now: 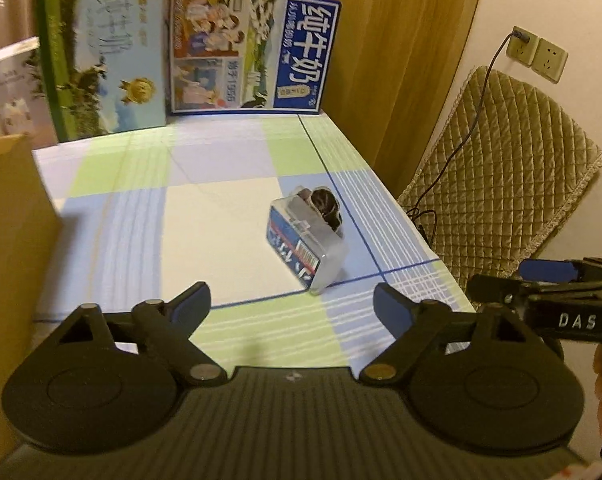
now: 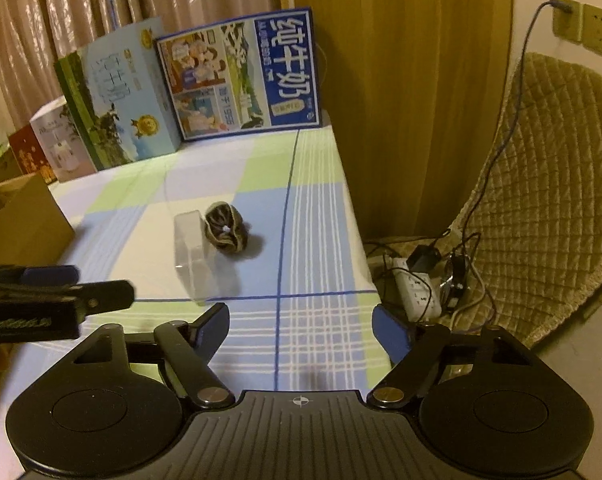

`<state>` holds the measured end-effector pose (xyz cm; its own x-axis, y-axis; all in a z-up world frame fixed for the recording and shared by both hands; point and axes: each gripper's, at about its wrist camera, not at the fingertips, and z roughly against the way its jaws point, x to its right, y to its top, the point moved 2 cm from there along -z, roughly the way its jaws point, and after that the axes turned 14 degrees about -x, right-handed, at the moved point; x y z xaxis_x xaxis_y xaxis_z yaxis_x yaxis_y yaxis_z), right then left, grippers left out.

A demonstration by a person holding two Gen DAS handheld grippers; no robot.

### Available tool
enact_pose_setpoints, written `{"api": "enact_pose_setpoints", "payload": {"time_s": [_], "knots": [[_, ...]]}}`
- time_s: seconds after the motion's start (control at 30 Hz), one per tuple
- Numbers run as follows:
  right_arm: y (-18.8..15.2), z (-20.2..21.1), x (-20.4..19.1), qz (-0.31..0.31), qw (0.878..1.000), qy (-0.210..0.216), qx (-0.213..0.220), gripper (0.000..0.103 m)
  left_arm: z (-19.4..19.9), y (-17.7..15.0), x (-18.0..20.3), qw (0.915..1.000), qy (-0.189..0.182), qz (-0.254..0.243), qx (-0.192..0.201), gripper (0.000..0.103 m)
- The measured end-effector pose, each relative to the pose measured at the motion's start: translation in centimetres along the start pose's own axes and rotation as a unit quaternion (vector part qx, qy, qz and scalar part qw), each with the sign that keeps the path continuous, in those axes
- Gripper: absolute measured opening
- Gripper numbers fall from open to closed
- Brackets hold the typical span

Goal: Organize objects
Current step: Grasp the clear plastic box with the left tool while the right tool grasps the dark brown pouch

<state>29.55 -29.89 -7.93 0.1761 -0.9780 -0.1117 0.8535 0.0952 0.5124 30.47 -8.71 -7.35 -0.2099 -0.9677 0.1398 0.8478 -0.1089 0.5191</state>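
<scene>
A clear plastic box (image 1: 307, 240) with a blue label lies tilted on the checked cloth (image 1: 221, 220), right of the middle. A dark striped round thing (image 1: 325, 202) rests against its far end. In the right wrist view the box (image 2: 191, 248) is left of the round thing (image 2: 225, 234), and the two touch. My left gripper (image 1: 291, 296) is open just short of the box, with nothing between its fingers. My right gripper (image 2: 299, 316) is open over the cloth's near right part, also empty. Its fingers (image 1: 549, 270) show at the left wrist view's right edge.
Two large milk cartons (image 1: 253, 52) (image 1: 105, 60) stand along the back of the cloth. A brown cardboard box (image 1: 9, 260) sits at the left. Beyond the right edge are a wooden panel (image 1: 393, 60), a quilted chair (image 1: 509, 176), and a power strip (image 2: 417, 292) with cables on the floor.
</scene>
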Motion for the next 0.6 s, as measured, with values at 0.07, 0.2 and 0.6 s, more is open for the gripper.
{"api": "enact_pose_setpoints", "payload": {"time_s": [0.07,0.2,0.6], "knots": [[0.4,-0.9,0.2,0.004,1.0,-0.001,-0.002,0.075,-1.4,0.6,0.3,1.0,-0.008,0.001,-0.002,0.08],[0.8,-2.6,0.7,0.006,1.0,-0.004,-0.007,0.075,-4.1,2.2,1.0,0.9998,-0.017,-0.004,0.001,0.073],[2.4,-7.1,-1.4,0.074,0.997,0.02,0.005,0.075,-8.6,3.6,0.1,0.9986,0.001,-0.046,-0.025,0.032]]}}
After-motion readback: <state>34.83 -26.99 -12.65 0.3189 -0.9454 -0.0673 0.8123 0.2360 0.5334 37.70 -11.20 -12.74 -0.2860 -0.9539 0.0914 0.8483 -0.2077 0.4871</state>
